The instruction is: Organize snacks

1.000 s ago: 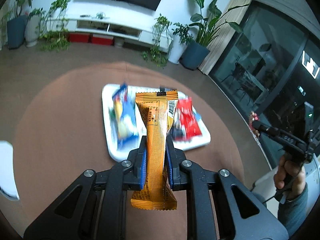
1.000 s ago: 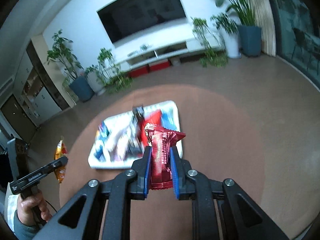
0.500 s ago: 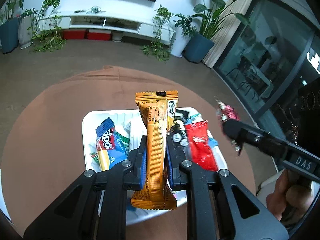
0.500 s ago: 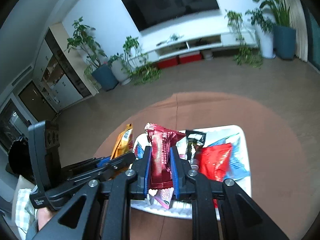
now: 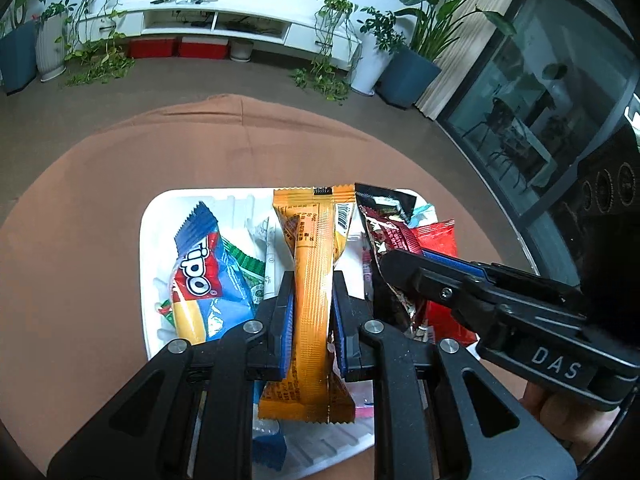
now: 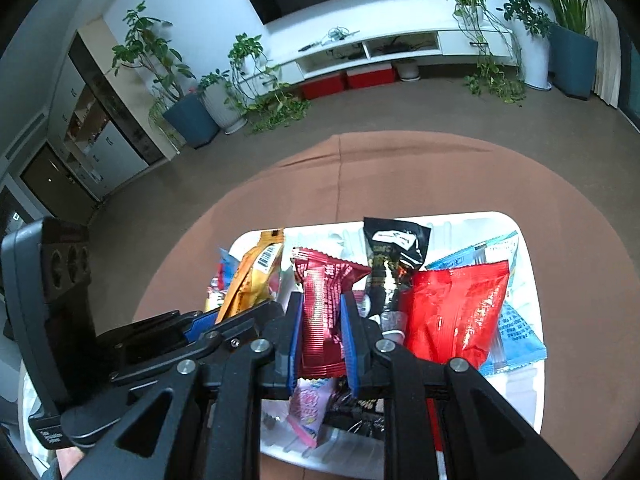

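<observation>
The left tongs pinch an orange snack bar. Just beside them, the right tongs pinch a dark red wrapper, both over the white tray.

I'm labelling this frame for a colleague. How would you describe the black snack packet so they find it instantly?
Start at the white rectangular tray on the round brown table. At its far edge, the black foil packet lies just left of the large shiny red bag. It is the only black wrapper, with a white label.

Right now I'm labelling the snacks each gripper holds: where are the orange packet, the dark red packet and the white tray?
orange packet [image 5: 313, 280], left wrist view, middle.
dark red packet [image 6: 320, 312], right wrist view, middle.
white tray [image 5: 146, 240], left wrist view, left rim.
</observation>
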The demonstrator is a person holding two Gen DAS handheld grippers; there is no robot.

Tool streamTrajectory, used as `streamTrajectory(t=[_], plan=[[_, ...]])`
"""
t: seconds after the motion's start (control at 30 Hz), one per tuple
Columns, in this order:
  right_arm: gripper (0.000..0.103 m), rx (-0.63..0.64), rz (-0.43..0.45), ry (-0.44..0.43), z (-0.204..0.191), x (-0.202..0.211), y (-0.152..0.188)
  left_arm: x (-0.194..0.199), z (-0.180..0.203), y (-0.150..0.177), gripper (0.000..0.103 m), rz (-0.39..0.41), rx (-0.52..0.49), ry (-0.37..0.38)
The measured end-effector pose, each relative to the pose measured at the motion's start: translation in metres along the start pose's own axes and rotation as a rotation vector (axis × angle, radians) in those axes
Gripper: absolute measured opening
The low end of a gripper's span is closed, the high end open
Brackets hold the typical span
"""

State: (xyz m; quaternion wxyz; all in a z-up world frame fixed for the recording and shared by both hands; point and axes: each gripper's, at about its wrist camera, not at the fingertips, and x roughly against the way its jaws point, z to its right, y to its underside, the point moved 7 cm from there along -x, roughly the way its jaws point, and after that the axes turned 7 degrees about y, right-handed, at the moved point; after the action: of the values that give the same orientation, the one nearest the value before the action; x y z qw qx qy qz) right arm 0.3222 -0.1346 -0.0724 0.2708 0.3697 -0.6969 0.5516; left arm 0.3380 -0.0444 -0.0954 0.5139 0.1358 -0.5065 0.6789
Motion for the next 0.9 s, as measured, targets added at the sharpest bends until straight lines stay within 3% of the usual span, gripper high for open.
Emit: streamTrajectory(t=[0.27, 0.9], plan=[[0.02, 0.015, -0.005, 0.015, 0.005, -0.011, 0.007, -0.035, -0.011, -0.003, 0.015, -0.013, 0.007, -0.006], [0.021, -0.007, -0.026, 0.018, 0.017, -0.029, 0.021, -0.056, -0.029, 0.003, 0.017, 0.006, 0.011, -0.028]])
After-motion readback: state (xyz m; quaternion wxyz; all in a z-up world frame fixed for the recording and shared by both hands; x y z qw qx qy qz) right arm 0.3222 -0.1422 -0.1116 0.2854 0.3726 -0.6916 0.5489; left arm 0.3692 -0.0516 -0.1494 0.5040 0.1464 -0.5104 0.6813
